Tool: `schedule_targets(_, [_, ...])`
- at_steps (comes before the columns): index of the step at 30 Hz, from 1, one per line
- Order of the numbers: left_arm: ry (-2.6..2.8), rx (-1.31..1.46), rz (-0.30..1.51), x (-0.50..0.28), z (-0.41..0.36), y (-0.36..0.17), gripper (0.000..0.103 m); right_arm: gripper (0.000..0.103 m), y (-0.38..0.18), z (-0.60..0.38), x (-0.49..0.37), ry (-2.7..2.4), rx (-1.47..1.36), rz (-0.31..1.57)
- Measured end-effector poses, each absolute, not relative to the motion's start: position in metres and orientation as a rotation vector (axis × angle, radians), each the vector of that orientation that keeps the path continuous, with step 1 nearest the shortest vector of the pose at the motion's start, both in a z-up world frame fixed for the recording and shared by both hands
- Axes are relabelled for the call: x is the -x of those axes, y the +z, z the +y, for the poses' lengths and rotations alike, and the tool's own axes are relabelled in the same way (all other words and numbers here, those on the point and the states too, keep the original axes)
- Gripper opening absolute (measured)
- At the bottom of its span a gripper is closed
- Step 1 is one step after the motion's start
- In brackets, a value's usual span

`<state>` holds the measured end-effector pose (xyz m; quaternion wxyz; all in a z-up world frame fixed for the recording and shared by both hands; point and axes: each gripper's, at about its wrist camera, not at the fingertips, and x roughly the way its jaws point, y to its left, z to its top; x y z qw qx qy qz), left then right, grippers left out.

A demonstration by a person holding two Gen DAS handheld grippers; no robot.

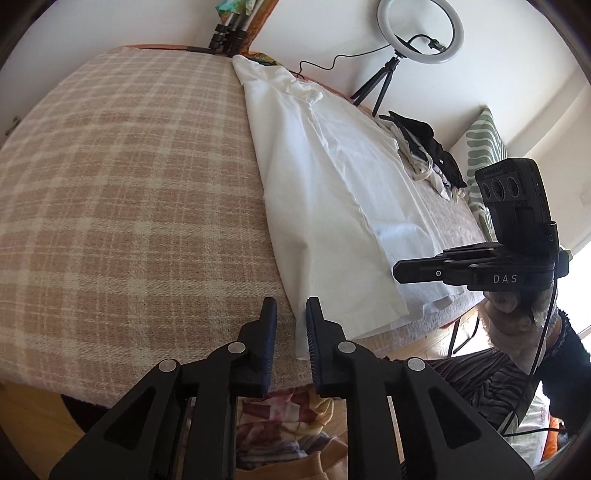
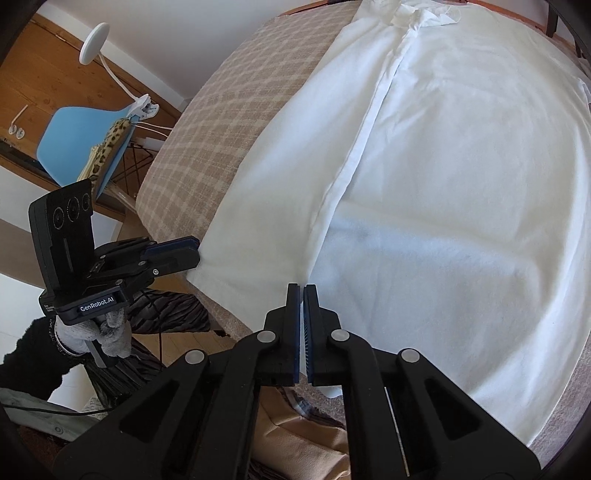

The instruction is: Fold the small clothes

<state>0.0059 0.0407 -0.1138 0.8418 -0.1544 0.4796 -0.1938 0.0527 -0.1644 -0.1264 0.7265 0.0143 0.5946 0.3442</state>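
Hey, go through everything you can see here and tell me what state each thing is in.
white shirt: spread out, placket up, unfolded.
plaid blanket: spread flat under the shirt.
right gripper: shut on the shirt's hem.
left gripper: slightly open at the shirt's near corner.
clothes pile: heaped, unfolded.
ring light: upright on its tripod.

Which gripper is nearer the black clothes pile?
Right. The right gripper grips the white shirt hem toward the black clothes pile; the left gripper is at the shirt's opposite hem corner.
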Motion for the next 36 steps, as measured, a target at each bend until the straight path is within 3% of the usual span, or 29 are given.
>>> schedule_targets(7, [-0.412,0.239,0.952,0.002,0.029,-0.095,0.015,0.004,-0.096,-0.206,-0.056,0.73,-0.12,1.21])
schedule_targets(9, [-0.433,0.208,0.935,0.003,0.017,-0.091,0.015,0.011,-0.086,-0.224,-0.058,0.696,-0.148,1.165])
schedule_targets(11, [-0.455,0.175,0.919,0.003,0.004,-0.086,0.015,0.033,-0.076,-0.243,-0.058,0.646,-0.166,1.116])
schedule_targets(12, [-0.467,0.163,0.911,0.003,-0.002,-0.085,0.015,0.037,-0.072,-0.251,-0.058,0.625,-0.169,1.092])
schedule_targets(26, [-0.708,0.063,0.87,-0.016,-0.125,-0.075,0.015,0.044,-0.042,-0.391,-0.064,0.394,-0.248,0.939])
schedule_targets(30, [-0.809,0.026,0.886,-0.017,-0.174,-0.079,0.03,0.044,-0.048,-0.439,-0.071,0.351,-0.334,0.934])
schedule_targets(36, [-0.872,-0.094,0.914,-0.011,-0.234,-0.097,0.03,0.044,-0.057,-0.49,-0.078,0.289,-0.404,0.922])
